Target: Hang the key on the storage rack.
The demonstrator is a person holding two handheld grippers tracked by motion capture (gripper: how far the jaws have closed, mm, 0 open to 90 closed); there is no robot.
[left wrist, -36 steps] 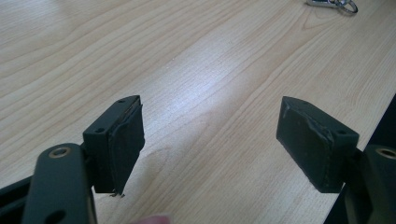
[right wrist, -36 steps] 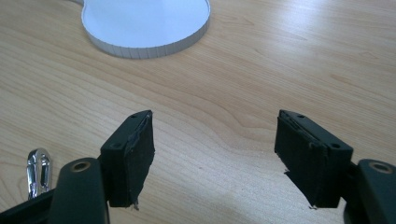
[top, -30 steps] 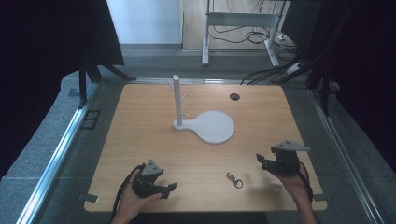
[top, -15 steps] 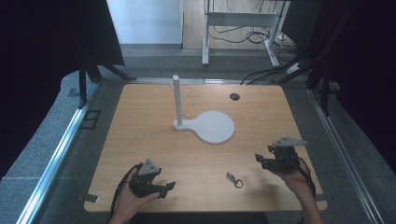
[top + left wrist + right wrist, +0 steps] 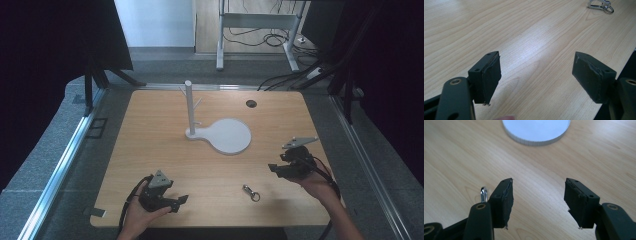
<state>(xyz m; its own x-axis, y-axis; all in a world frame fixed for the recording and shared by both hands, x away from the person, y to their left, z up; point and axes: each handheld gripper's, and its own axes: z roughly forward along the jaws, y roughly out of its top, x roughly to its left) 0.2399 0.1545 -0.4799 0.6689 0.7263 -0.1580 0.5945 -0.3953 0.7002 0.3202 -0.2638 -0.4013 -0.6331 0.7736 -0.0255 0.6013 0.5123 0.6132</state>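
My left gripper (image 5: 181, 200) sits low at the near left edge of the tabletop (image 5: 150, 150), its fingers (image 5: 487, 77) spread wide with bare wood between them. My right gripper (image 5: 273, 168) is at the near right, and its fingers (image 5: 504, 201) stand apart too, holding nothing. The clip (image 5: 251, 192) lies flat on the tabletop between my two grippers, nearer the right one and touching neither. In the left gripper view it shows far off at the top right (image 5: 600, 5); in the right gripper view one shiny end of it (image 5: 483, 194) peeks out just beside my left finger. The stand (image 5: 189, 107) rises upright mid-table, its round base (image 5: 229, 135) flat, beyond the clip.
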